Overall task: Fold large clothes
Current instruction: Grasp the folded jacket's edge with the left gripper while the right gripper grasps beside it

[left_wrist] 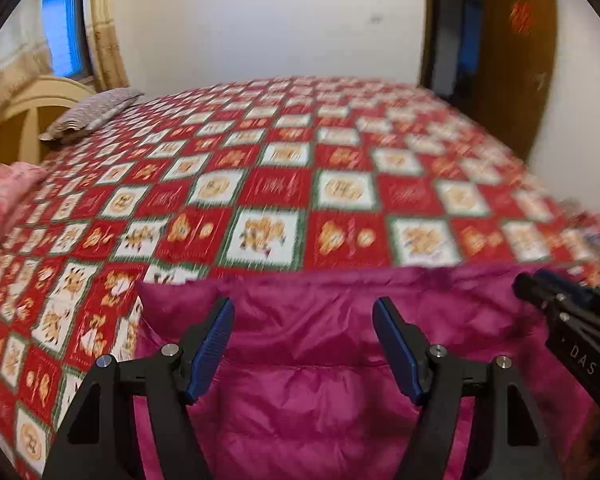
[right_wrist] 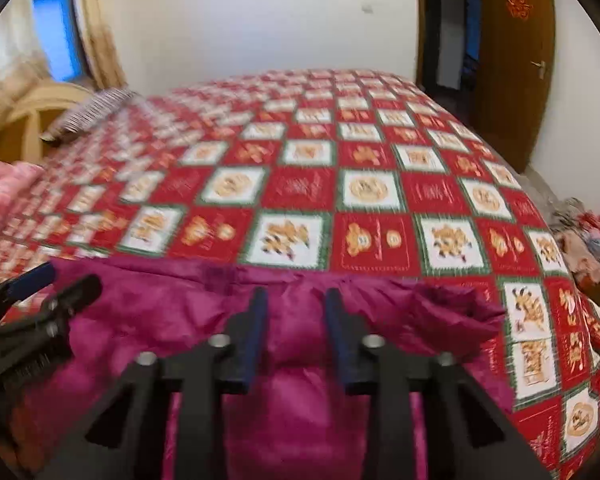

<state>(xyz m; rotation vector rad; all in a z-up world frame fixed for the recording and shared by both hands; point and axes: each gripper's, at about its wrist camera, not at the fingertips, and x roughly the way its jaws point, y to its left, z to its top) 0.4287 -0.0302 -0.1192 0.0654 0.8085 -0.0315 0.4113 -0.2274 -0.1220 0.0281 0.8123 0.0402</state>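
Magenta jacket (left_wrist: pixel 320 380) under wide left claw (left_wrist: pixel 303 344); "DAS"-marked right claw (right_wrist: pixel 296 336) narrow, empty.

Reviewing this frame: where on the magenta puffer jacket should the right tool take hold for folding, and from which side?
Probably the jacket's far top hem, coming from the near side. That edge lies straight and slightly raised on the checked bedspread, so one finger could slip under it. The right tool already hovers just short of it, partly open, nothing pinched.
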